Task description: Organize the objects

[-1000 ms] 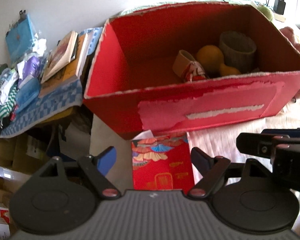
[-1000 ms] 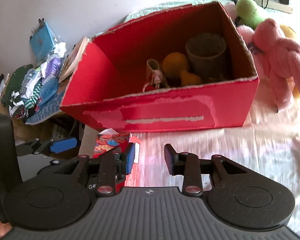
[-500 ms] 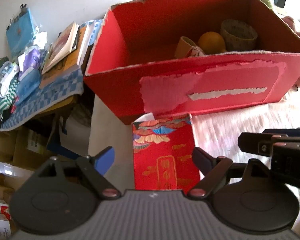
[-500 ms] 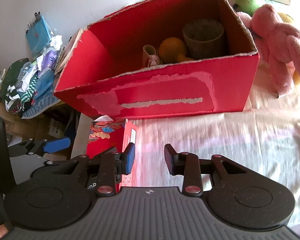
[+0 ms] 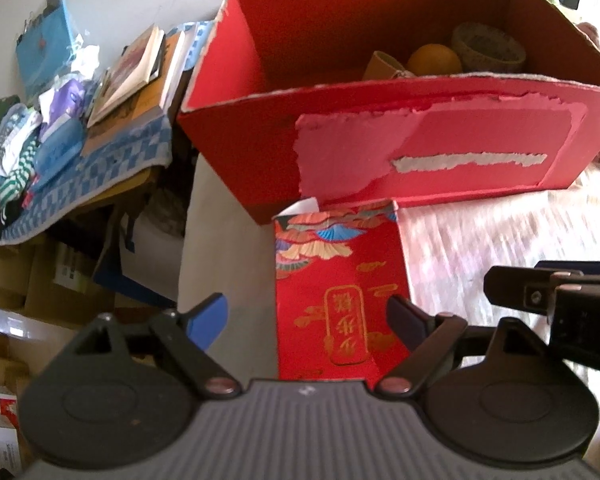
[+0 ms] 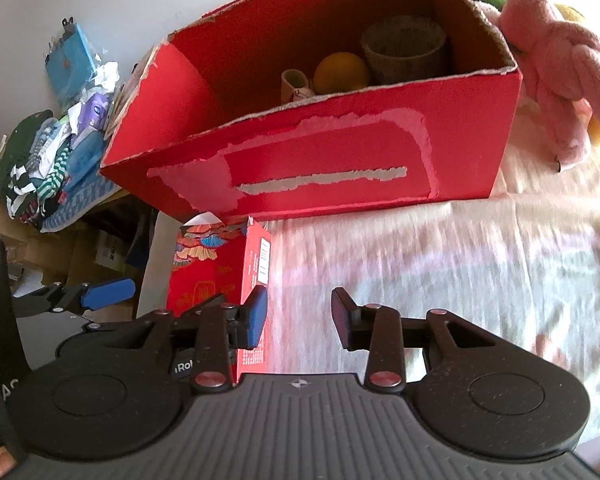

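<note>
Left gripper (image 5: 308, 320): fingers spread wide, drawn back since a second ago; more of the red tissue box (image 5: 340, 284) shows. The tissue box lies on the bed edge between those fingers, long axis toward the red carton (image 5: 420, 152), just short of its wall. Right gripper (image 6: 298, 318): half open, empty, bare pink sheet (image 6: 440, 256) ahead.

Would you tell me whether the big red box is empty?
Not empty. The red box holds an orange, a woven basket and a small tan item.
</note>
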